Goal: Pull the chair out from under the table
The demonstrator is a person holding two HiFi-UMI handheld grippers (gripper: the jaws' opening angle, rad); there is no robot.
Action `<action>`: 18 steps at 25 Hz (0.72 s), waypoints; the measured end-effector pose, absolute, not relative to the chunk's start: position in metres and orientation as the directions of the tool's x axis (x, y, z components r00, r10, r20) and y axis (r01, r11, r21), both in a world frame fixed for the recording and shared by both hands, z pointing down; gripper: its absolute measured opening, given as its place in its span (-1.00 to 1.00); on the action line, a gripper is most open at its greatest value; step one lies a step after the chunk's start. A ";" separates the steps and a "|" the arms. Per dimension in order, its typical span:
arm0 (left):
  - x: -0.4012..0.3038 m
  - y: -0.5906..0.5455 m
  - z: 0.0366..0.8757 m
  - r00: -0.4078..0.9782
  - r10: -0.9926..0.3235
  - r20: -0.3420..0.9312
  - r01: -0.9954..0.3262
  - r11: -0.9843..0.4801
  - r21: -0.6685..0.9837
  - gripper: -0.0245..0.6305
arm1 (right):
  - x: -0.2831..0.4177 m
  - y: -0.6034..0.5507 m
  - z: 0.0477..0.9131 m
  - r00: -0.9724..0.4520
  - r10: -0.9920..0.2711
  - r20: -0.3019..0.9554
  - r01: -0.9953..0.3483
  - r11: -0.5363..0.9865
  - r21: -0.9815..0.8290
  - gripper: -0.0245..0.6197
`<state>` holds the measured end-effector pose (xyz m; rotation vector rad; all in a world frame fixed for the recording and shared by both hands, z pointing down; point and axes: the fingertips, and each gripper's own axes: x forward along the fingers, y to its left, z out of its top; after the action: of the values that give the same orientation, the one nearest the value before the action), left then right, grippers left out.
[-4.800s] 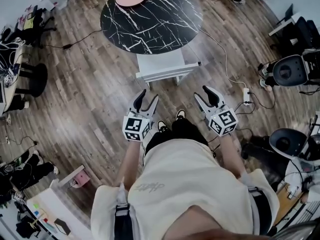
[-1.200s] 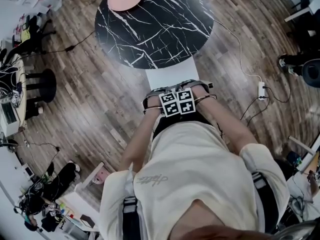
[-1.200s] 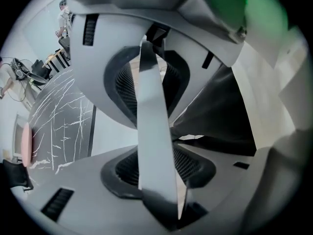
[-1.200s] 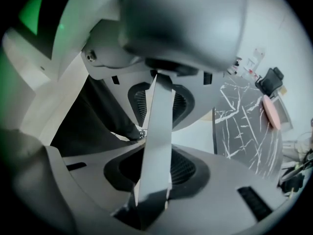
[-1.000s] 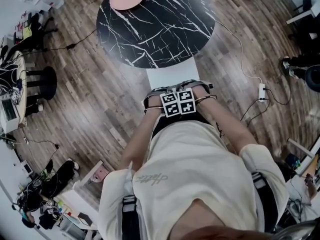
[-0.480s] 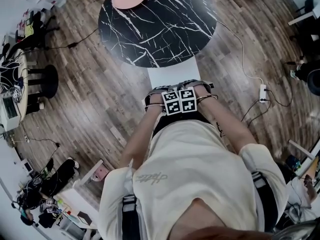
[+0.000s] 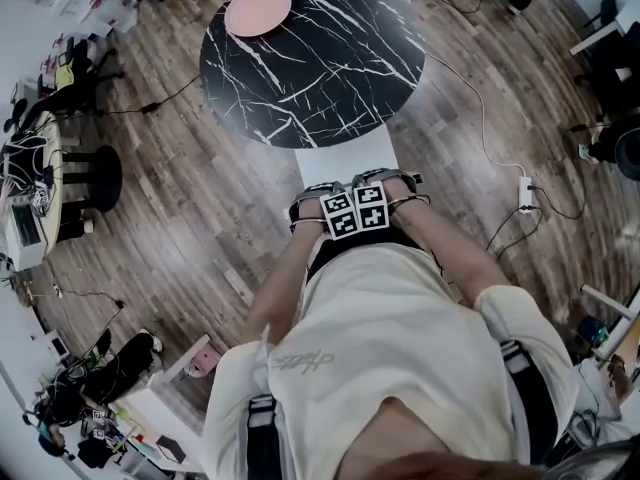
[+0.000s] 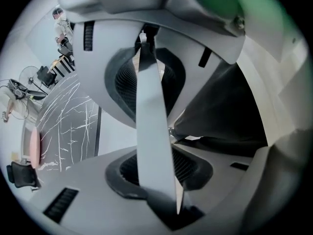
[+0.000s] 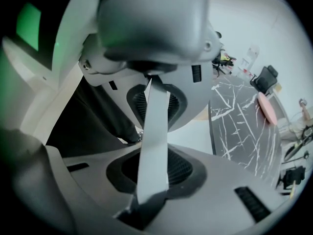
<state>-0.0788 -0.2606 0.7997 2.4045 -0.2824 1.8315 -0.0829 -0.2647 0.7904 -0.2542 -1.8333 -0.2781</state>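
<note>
At six o'clock of the counter (image 7: 310, 48), left gripper (image 7: 325, 193) just closing, right gripper (image 7: 385, 183) just easing slightly, both clamped on the chair back (image 8: 151, 131) for pulling purchase.

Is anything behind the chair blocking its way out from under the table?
Only the person's own body stands directly behind the chair, hiding whatever lies beyond. The power strip and its cable lie off to the right, outside the path.

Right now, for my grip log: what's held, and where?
Left gripper and right gripper clamp the chair's top rail; left jaws just closed further, right's opened slightly.
</note>
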 end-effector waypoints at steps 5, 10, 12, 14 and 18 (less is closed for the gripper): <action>-0.083 -0.264 0.793 0.282 -0.072 0.957 -0.284 -0.959 0.011 -0.66 | -0.083 -0.262 0.790 -0.266 0.060 0.962 0.300 0.954 0.024 -0.67; -0.084 -0.263 0.791 0.276 -0.068 0.959 -0.289 -0.957 0.015 -0.66 | -0.083 -0.261 0.789 -0.270 0.062 0.961 0.300 0.954 0.023 -0.67; -0.084 -0.262 0.790 0.274 -0.062 0.960 -0.289 -0.957 0.021 -0.66 | -0.084 -0.260 0.789 -0.272 0.069 0.960 0.301 0.953 0.017 -0.67; -0.083 -0.261 0.790 0.276 -0.057 0.959 -0.291 -0.956 0.027 -0.66 | -0.083 -0.258 0.789 -0.272 0.074 0.959 0.302 0.953 0.012 -0.67; -0.083 -0.258 0.789 0.274 -0.061 0.960 -0.304 -0.952 0.026 -0.66 | -0.083 -0.256 0.788 -0.272 0.075 0.959 0.311 0.950 0.013 -0.67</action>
<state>-0.0833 -0.2577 0.7893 2.3363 -0.3398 1.7454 -0.0827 -0.2555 0.7877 -0.2843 -1.8409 -0.2321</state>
